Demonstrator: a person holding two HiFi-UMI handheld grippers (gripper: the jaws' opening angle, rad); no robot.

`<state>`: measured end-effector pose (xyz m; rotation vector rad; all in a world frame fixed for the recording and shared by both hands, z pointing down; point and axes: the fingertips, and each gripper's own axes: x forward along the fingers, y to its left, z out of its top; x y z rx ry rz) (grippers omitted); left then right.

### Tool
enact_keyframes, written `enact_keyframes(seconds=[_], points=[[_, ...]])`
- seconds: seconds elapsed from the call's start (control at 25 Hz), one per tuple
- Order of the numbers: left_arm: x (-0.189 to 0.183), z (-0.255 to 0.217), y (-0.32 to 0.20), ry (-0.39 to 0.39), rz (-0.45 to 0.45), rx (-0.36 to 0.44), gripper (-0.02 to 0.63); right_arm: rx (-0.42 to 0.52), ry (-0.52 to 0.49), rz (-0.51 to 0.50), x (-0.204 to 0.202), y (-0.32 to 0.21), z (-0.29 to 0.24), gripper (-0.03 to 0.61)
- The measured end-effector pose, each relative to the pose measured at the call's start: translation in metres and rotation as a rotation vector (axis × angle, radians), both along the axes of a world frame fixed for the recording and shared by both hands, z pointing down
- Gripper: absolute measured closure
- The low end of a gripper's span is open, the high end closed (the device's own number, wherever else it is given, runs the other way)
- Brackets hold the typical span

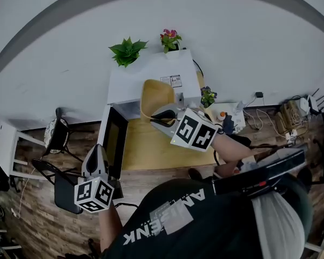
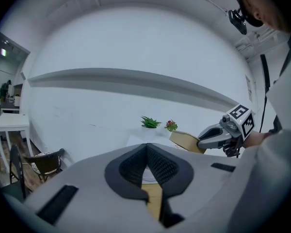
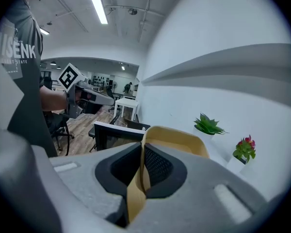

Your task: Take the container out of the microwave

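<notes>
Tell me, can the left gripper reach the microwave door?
Probably yes. The left gripper hangs right beside the open microwave door, jaws shut on nothing, and nothing stands between them.

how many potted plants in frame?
3. A green one and a pink-flowered one stand on top of the microwave. A smaller one sits lower, just right of the microwave in the head view. Others may be hidden.

Office w/ desks (image 3: 125, 102), chairs (image 3: 62, 128), strip lights (image 3: 98, 4).
</notes>
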<state>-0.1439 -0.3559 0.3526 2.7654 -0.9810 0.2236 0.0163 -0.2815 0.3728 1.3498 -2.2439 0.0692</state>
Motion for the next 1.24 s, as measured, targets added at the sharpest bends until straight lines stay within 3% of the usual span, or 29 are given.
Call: enact_keyframes(seconds=[0.64,1.24], points=[[0.009,-0.009,0.014,0.0,-0.102,0.031,0.612,0.02,0.015,-0.131,0.004,-0.006,-0.007,0.552],[-0.005,-0.006,0.023,0.003,-0.151,0.022,0.612,0.044,0.014,-0.193,-0.01,-0.002,-0.013,0.552]])
